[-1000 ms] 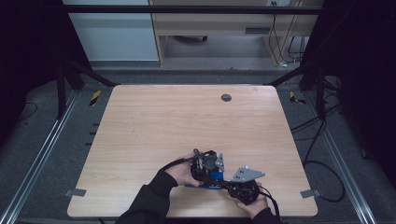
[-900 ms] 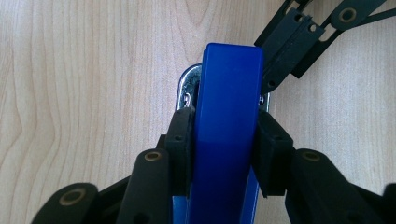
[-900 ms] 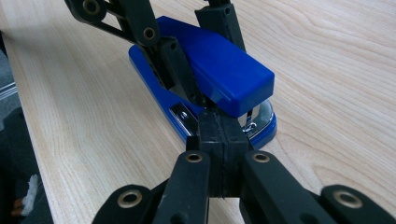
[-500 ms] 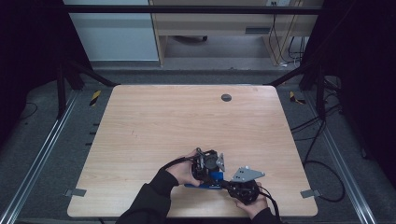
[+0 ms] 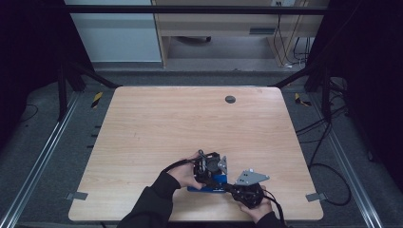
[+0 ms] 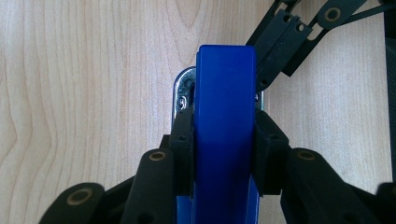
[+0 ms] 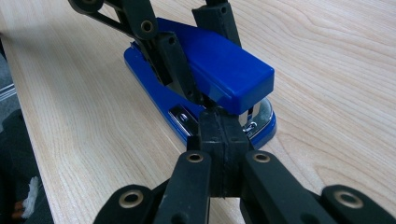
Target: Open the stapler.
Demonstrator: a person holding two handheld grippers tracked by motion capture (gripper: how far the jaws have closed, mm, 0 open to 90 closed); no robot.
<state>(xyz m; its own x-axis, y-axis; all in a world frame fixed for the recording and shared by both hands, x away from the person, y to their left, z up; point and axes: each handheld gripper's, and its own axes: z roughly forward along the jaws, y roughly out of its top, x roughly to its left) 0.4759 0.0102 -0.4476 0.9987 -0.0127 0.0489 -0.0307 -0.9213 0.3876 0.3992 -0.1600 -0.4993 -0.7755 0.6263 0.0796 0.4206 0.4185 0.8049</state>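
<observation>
Item under handling: a blue stapler [image 7: 201, 77], lying flat on the wooden table [image 5: 157, 123] close to its near edge, somewhat right of the middle of that edge. The base rests on the wood; the plastic top arm sits over a bright metal magazine visible at the nose.

Left gripper [image 6: 223, 154]: jaws have just been closing and now stand at a middling width, the pads [image 6: 183, 140] pressed against both flanks of the blue top arm. The hold is square across the body, a little behind the nose.

Right gripper [image 7: 219, 135]: jaws fully together, nothing between them. The closed tips sit at the front of the stapler, at the gap under the top arm beside the metal magazine; whether they press on it cannot be told.

Assessment: the body appears rigid and moderately heavy for its size. The glossy plastic is likely slippery, so the flat side faces are the sound place to grip. The hinged top may swing if lifted by the arm alone.

Remainder of the table: a dark round grommet [image 5: 230, 99] near the far edge.
</observation>
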